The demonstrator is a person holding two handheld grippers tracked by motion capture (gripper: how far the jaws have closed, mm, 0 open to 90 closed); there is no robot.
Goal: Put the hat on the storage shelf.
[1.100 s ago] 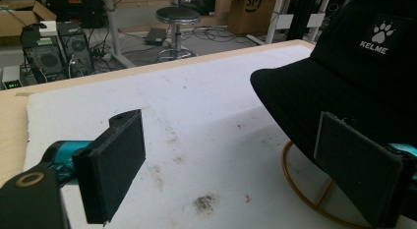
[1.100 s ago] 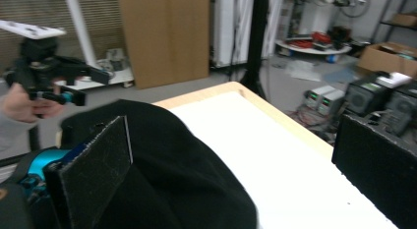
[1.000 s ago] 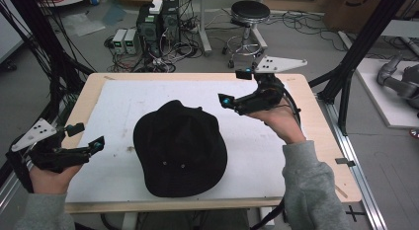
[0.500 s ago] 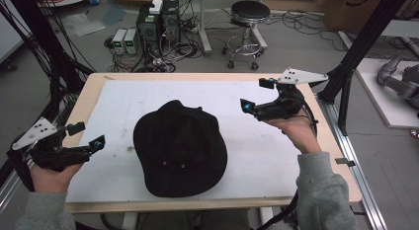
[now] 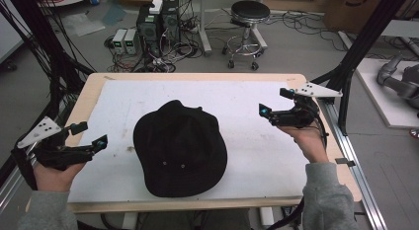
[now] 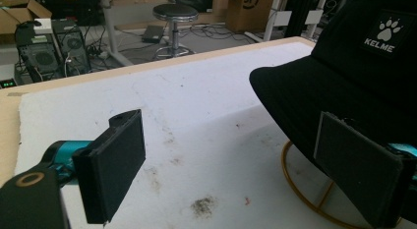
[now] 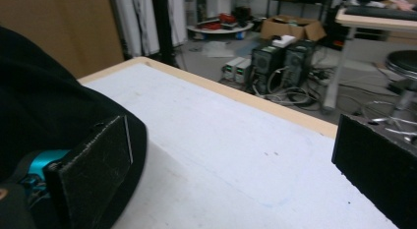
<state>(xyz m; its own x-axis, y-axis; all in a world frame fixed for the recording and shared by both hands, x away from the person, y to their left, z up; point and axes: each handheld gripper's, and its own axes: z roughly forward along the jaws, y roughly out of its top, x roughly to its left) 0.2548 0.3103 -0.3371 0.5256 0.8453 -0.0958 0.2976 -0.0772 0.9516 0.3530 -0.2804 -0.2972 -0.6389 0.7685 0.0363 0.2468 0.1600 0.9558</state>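
Observation:
A black cap [image 5: 180,146] with a paw logo sits in the middle of the white mat [image 5: 247,99]; in the left gripper view the cap [image 6: 359,67] rests on a thin gold wire stand [image 6: 300,189]. My left gripper [image 5: 92,134] hovers open at the mat's left edge, a short way from the cap, with nothing between its pads [image 6: 115,165]. My right gripper [image 5: 273,101] is open near the right edge, well apart from the cap. In the right gripper view the cap [image 7: 49,106] lies behind the left pad [image 7: 93,165].
The wooden table [image 5: 197,76] borders the mat on all sides. Behind it on the floor stand computer towers [image 5: 158,18], cables and a stool [image 5: 249,13]. Black frame posts [image 5: 363,47] rise at the right and left of the table.
My right gripper has drawn back to the right, away from the cap, toward the table's right edge. The left gripper and the cap have stayed put.

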